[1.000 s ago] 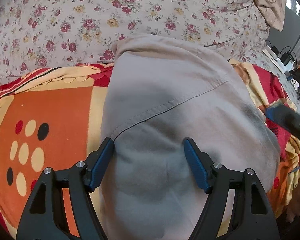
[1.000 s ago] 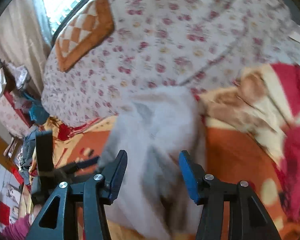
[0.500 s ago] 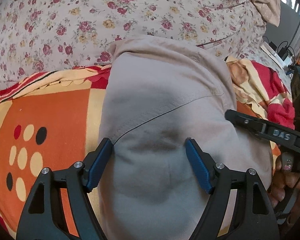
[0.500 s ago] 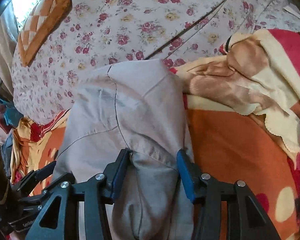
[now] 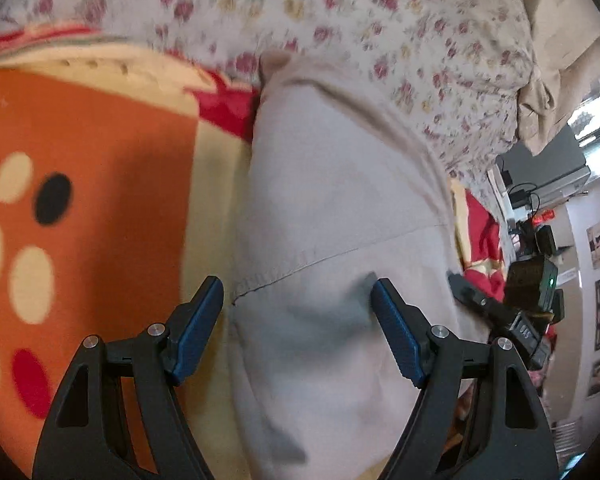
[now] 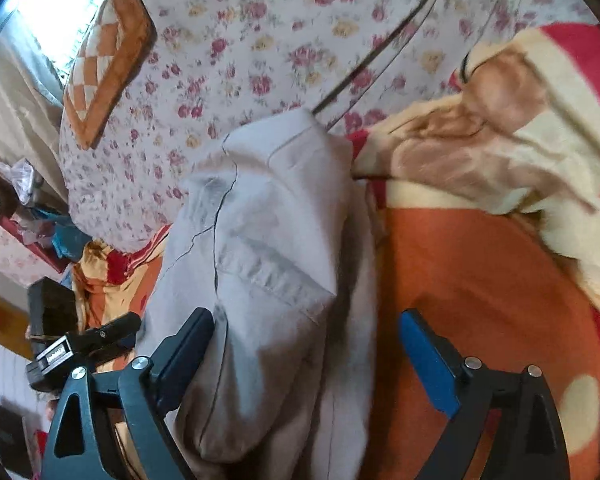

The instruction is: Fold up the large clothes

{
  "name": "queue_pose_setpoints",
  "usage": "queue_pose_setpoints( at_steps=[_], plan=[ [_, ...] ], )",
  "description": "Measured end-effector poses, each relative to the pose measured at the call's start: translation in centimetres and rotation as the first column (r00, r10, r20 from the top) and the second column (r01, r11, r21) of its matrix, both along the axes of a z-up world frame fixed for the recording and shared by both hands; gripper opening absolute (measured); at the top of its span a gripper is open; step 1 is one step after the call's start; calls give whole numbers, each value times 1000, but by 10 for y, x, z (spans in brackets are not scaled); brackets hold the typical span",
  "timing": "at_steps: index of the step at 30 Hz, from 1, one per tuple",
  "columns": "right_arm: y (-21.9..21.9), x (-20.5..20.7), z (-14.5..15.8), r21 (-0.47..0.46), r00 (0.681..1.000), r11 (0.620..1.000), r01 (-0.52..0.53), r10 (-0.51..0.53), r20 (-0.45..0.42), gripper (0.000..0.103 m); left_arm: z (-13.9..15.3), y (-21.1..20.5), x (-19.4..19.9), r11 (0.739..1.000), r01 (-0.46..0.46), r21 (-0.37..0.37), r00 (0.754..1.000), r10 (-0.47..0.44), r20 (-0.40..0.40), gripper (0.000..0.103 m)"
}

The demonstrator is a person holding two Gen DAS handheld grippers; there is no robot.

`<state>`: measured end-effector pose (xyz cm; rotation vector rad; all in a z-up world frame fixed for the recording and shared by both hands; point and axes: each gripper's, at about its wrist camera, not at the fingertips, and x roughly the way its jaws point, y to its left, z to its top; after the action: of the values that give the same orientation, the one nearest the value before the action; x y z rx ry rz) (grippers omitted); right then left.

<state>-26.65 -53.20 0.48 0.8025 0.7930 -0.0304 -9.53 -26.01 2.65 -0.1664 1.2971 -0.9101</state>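
Observation:
A folded beige garment [image 5: 340, 200] lies on an orange spotted blanket [image 5: 100, 140], its far end reaching the floral sheet. My left gripper [image 5: 297, 286] hovers open over its near part, the left finger above the blanket and the right finger above the cloth. In the right wrist view the same garment [image 6: 276, 220] runs between the fingers of my right gripper [image 6: 306, 316], whose jaws are opening; the pads stand clear of the cloth. Each gripper shows at the edge of the other's view: the right one [image 5: 500, 312] and the left one [image 6: 84, 340].
The floral sheet [image 6: 260, 40] covers the far bed, with an orange checked pillow [image 6: 108, 52] at its left. A rumpled cream and red blanket fold [image 6: 500, 140] lies right of the garment. Cluttered shelves and electronics [image 5: 540, 200] stand beside the bed.
My right gripper let go of the garment fold it was pinching and its jaws spread wide. My left gripper shifted and rolled, so its left finger now sits over the blanket.

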Motion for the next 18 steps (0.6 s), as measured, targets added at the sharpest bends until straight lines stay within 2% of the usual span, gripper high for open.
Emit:
queue_pose_setpoints(
  at_steps=[4, 6, 7, 8, 9, 10, 12, 18],
  plan=[
    [7, 18, -7, 73, 998, 996, -53, 52, 18, 91, -12, -15, 0, 1000, 7, -7, 999, -8, -33, 88],
    [12, 21, -8, 65, 999, 997, -51, 50, 22, 72, -10, -22, -1, 999, 38, -6, 999, -38, -30, 88],
    [16, 20, -4, 64, 998, 997, -50, 47, 40, 68, -8, -24, -2, 998, 55, -9, 998, -56, -20, 78],
    [17, 19, -1, 61, 998, 997, -48, 45, 50, 58, -2, -26, -6, 998, 70, -4, 998, -70, 7, 73],
    [23, 16, 7, 47, 997, 998, -49, 45, 70, 51, 1, -26, -7, 997, 77, -2, 997, -77, 23, 59],
    [27, 12, 14, 36, 995, 998, -56, 52, 89, 50, 9, -24, -11, 996, 86, 0, 995, -86, 53, 49],
    [36, 8, 28, 33, 991, 997, -75, 71, 116, 48, 25, -16, -17, 995, 95, -10, 991, -94, 96, 39],
    [79, -27, 61, 62, 970, 983, -173, 160, 184, 46, 78, 35, -58, 988, 145, -46, 971, -134, 197, 37]
  ],
)
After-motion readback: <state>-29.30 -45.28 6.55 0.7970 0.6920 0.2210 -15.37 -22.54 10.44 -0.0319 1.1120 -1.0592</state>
